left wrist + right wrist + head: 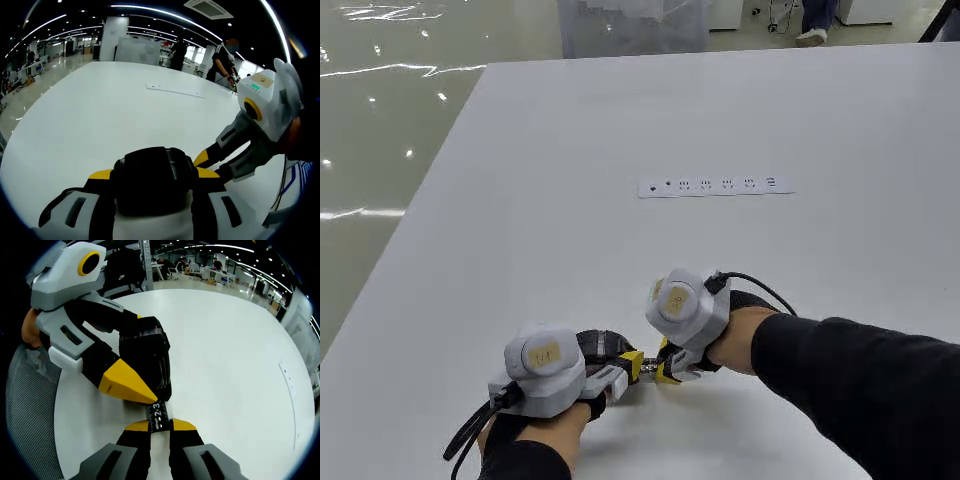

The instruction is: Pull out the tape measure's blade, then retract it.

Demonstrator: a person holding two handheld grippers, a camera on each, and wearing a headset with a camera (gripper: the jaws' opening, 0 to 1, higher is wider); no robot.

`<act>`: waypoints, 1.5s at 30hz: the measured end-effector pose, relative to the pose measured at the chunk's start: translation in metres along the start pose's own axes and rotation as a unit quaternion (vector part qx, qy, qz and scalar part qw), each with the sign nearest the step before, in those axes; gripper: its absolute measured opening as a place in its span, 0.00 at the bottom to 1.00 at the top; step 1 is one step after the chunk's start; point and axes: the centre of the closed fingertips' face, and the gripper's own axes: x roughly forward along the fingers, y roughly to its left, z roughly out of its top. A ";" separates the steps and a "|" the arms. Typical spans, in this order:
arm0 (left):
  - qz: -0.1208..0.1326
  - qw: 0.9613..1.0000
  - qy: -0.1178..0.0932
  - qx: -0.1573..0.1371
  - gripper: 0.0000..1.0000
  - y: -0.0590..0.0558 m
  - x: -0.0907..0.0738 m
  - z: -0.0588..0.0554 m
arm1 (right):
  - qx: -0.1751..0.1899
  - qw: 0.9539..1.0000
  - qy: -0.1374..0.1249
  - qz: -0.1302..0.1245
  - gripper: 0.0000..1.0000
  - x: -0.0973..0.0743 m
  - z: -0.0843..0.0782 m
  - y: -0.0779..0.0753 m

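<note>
Left gripper (155, 174) grips the black tape measure (152, 192) by its case, jaws spread only as wide as the case. Right gripper (159, 426) has its jaws almost together, pinching the blade (157, 415) (numerals 2 and 3 readable); only a short length is out. Both sit low over the white table (570, 150), on the near side of the power strip (715, 186) and well apart from it, tips nearly touching.
</note>
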 end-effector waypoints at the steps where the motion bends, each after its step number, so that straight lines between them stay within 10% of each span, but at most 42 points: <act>1: 0.000 1.000 0.000 0.000 0.56 0.000 0.000 0.000 | -0.004 1.000 -0.001 0.001 0.09 0.000 0.001 0.000; 45: -0.004 1.000 0.004 -0.006 0.56 0.001 0.001 0.000 | -0.029 0.999 -0.021 0.007 0.10 0.011 0.017 0.003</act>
